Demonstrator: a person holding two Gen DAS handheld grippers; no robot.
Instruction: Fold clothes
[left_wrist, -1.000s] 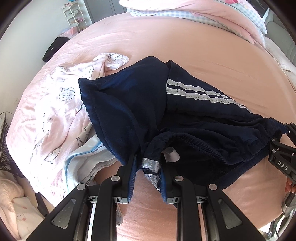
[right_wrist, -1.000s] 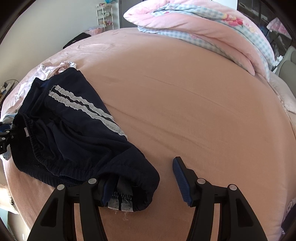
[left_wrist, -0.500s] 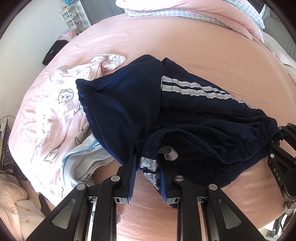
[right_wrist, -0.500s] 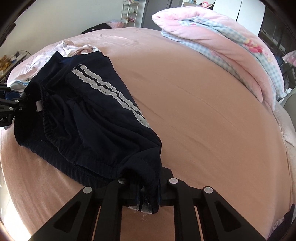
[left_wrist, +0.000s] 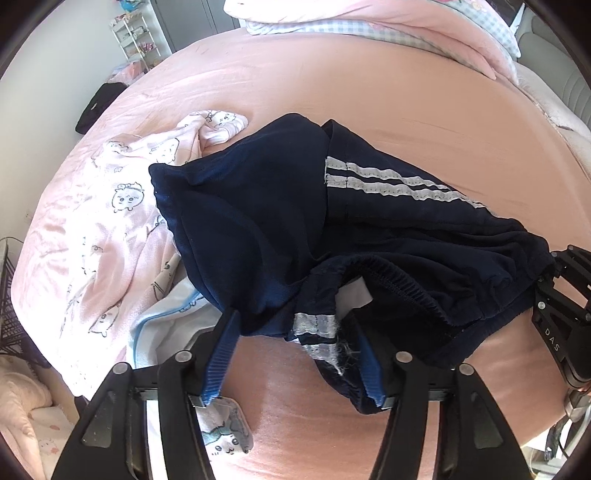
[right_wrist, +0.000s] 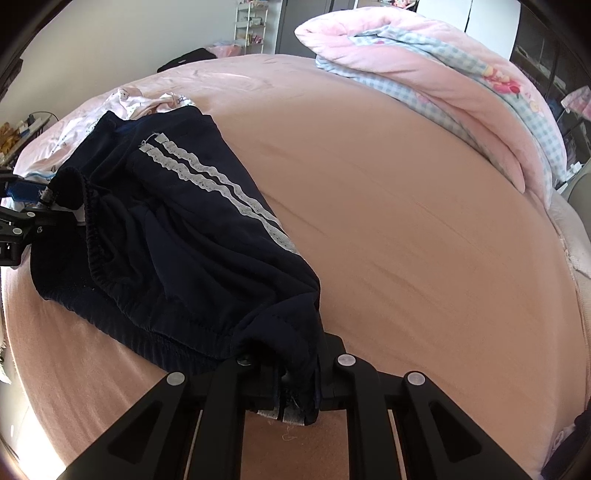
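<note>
Navy shorts (left_wrist: 258, 221) with two white side stripes lie crumpled on the pink bed sheet (left_wrist: 424, 99). My left gripper (left_wrist: 295, 325) is open, its blue pads (left_wrist: 221, 350) spread apart; the striped corner of the waistband rests loose between them. In the right wrist view the same shorts (right_wrist: 184, 240) stretch away to the left. My right gripper (right_wrist: 295, 373) is shut on the other corner of the waistband, just above the sheet. Each gripper shows in the other's view: the right gripper (left_wrist: 554, 295) at the far right, the left gripper (right_wrist: 22, 218) at the far left.
A pink cartoon-print garment (left_wrist: 92, 229) and a white-and-blue one (left_wrist: 166, 325) lie left of the shorts, partly under them. A folded pink and checked quilt (right_wrist: 443, 74) is piled at the bed's far side. A black item (left_wrist: 96, 107) and a shelf rack (left_wrist: 136, 37) are beyond the bed.
My right gripper went from open to shut on the waistband corner. My left gripper, shut on the striped corner before, has now opened and let it go.
</note>
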